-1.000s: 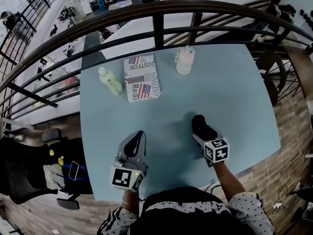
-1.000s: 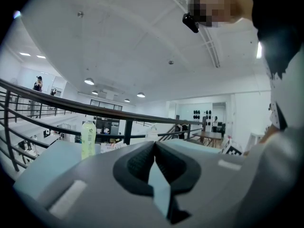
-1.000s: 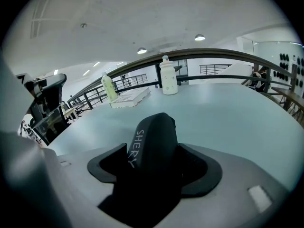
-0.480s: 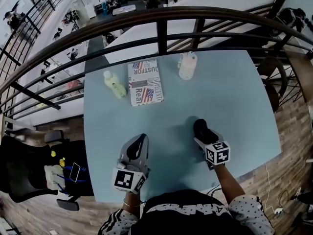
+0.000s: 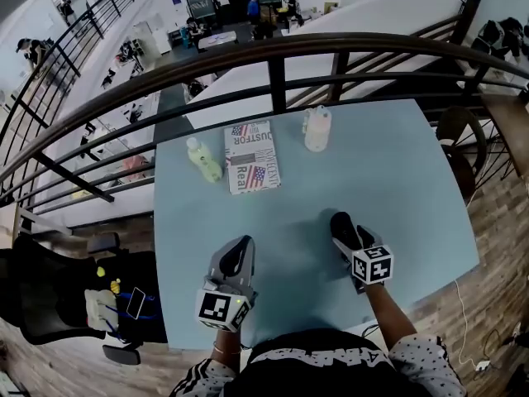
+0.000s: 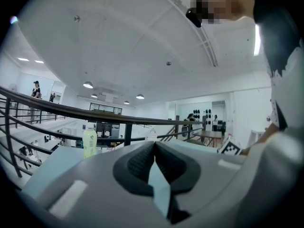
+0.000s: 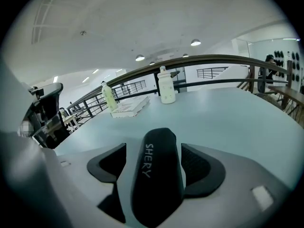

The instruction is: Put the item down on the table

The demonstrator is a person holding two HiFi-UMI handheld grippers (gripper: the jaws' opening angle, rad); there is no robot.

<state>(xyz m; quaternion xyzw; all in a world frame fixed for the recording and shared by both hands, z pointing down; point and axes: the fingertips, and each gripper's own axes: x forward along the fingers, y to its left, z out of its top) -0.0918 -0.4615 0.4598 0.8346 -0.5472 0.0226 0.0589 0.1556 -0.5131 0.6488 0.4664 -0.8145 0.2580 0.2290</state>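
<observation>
My right gripper [image 5: 342,223] is over the near right part of the light blue table [image 5: 397,180], shut on a black oblong item [image 7: 156,175] with "SHERY" printed on it. The item fills the gap between the jaws of the right gripper [image 7: 154,165], and in the head view it shows as a dark tip [image 5: 340,220]. Whether it touches the table I cannot tell. My left gripper [image 5: 237,252] is over the near left part of the table. The jaws of the left gripper [image 6: 154,148] are shut, with nothing between them.
At the far side stand a green bottle [image 5: 204,159], a flag-printed book [image 5: 251,156] and a white bottle [image 5: 317,128]. A dark railing [image 5: 273,52] runs behind the table's far edge. A black chair [image 5: 50,296] stands left of the table, on the wooden floor.
The head view has shifted, so the table and its objects sit lower and further right in the picture. Both grippers keep about the same places over the table.
</observation>
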